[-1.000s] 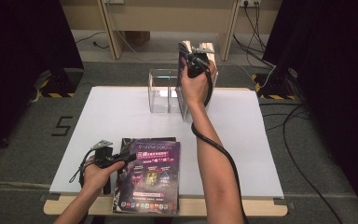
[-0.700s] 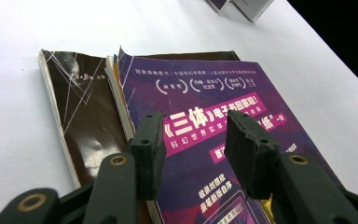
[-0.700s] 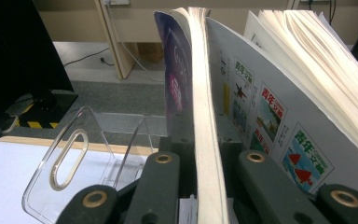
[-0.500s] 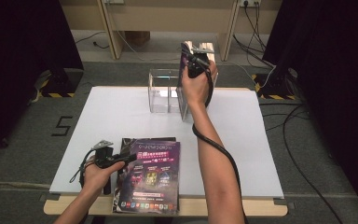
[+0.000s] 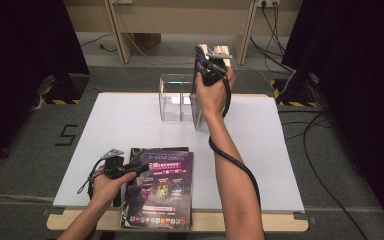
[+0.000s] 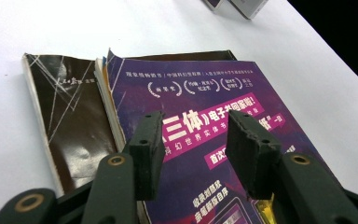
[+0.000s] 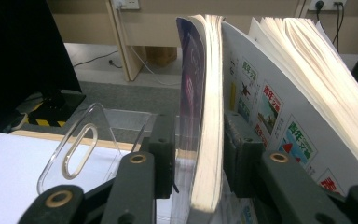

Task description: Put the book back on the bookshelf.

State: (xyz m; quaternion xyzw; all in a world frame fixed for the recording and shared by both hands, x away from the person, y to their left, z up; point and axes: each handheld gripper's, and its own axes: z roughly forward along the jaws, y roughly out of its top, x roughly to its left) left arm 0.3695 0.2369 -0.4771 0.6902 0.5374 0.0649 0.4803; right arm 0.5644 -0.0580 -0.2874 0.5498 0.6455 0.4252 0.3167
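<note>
At the far middle of the tabletop [image 5: 130,120] you have the clear rack [image 5: 176,97], with an upright book [image 5: 198,95] at its right end. Near you, left of centre, one magazine [image 5: 162,187] lies on another book [image 6: 65,121], overhanging the tabletop's near edge.

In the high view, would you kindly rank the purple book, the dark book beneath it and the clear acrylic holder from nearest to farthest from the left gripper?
From the left gripper:
1. Purple book, lying directly under the jaws at the table's near edge.
2. Dark book, under the purple one, its edge showing just beyond; nearly a tie.
3. Clear acrylic holder, far side of the table.
</note>
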